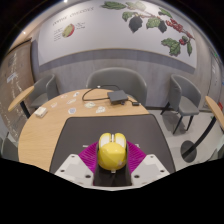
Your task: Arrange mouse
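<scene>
between the gripper's (112,166) two pink-padded fingers, at six o'clock, sits a rounded yellow computer mouse (112,152), clamped on both sides. it looks carried, so setting it down on the dark rectangular desk mat (110,128) likely comes next. beyond, at twelve o'clock: round wooden table (45,125), grey chairs, leaf-printed wall.

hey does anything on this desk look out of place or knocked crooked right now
Nothing stands out. The yellow mouse sits gripped between the jaws of the gripper, over the near edge of the dark mat, unspilled and undamaged.
</scene>
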The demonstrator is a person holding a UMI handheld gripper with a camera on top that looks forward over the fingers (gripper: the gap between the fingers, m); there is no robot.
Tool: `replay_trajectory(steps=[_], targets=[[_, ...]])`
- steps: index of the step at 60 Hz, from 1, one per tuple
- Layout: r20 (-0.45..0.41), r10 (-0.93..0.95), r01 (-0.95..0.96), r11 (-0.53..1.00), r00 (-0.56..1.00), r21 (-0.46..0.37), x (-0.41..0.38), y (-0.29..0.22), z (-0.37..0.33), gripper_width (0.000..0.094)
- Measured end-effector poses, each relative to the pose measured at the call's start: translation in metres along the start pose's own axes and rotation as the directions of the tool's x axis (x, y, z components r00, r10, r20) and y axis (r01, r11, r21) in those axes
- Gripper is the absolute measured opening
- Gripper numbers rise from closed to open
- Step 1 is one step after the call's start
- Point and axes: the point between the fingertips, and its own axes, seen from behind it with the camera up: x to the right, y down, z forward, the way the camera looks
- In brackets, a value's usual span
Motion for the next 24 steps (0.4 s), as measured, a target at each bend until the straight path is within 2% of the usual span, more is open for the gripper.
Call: replay_trajectory(steps=[1, 8, 11, 14, 20, 24], targets=[[0.002, -0.01, 0.01, 1.0, 1.0, 0.023, 0.0, -0.004, 0.003, 0.0399], [0.03, -0.048, 0.049, 0.998, 0.998, -0.031, -0.003, 0.004, 0.001, 0.0546], [0.056, -0.07, 0.073, 0.997, 0.996, -0.041, -0.004, 0.007, -0.01, 0.0715], [0.066, -0.084, 0.085, 0.996, 0.994, -0.009, -0.002, 0.001, -0.027, 0.0874], [0.089, -0.129, 0.126, 0.991, 0.988, 0.032, 0.002, 0.003, -0.064, 0.0859], [0.109, -0.089, 0.086, 0.996, 0.99, 0.04, 0.005, 0.01, -0.086, 0.086]])
